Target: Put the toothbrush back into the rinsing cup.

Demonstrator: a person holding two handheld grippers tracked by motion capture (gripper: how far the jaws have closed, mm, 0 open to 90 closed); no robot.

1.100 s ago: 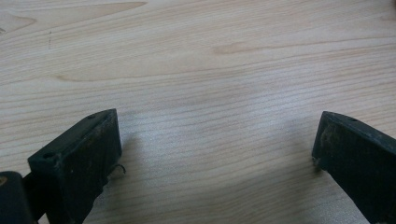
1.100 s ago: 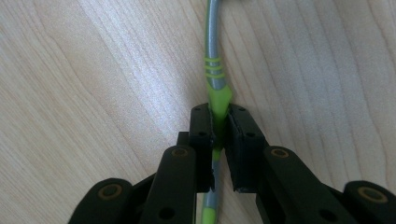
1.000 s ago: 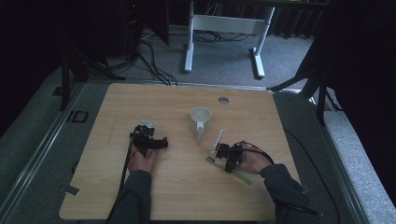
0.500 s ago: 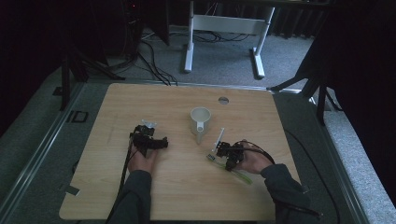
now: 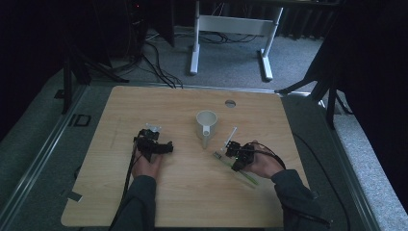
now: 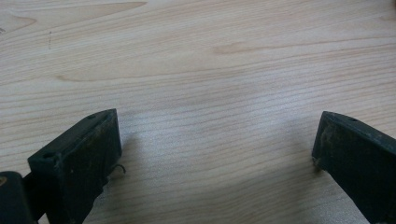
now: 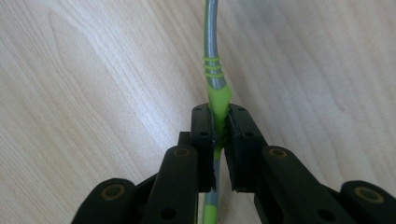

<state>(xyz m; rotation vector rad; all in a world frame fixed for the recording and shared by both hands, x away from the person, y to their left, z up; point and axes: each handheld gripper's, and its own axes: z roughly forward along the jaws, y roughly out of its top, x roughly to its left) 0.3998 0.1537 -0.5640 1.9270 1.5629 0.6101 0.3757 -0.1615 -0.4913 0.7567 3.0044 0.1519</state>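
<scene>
Right gripper [image 7: 218, 128] clamped on thin green-and-grey utensil handle [image 7: 214, 79]; left gripper [image 6: 215, 154] open, empty. Narrow grip—handle may pivot or slip when lifted.

Lab or recording studio, dim. Black curtains [image 5: 43, 43] hanging around, cables [image 5: 154, 57] trailing over grey carpet [image 5: 231, 67], white desk frame [image 5: 231, 29] standing well beyond fingers, black stand legs [image 5: 317, 86] flanking bare wooden table [image 5: 192, 202] lying under fingers.
</scene>
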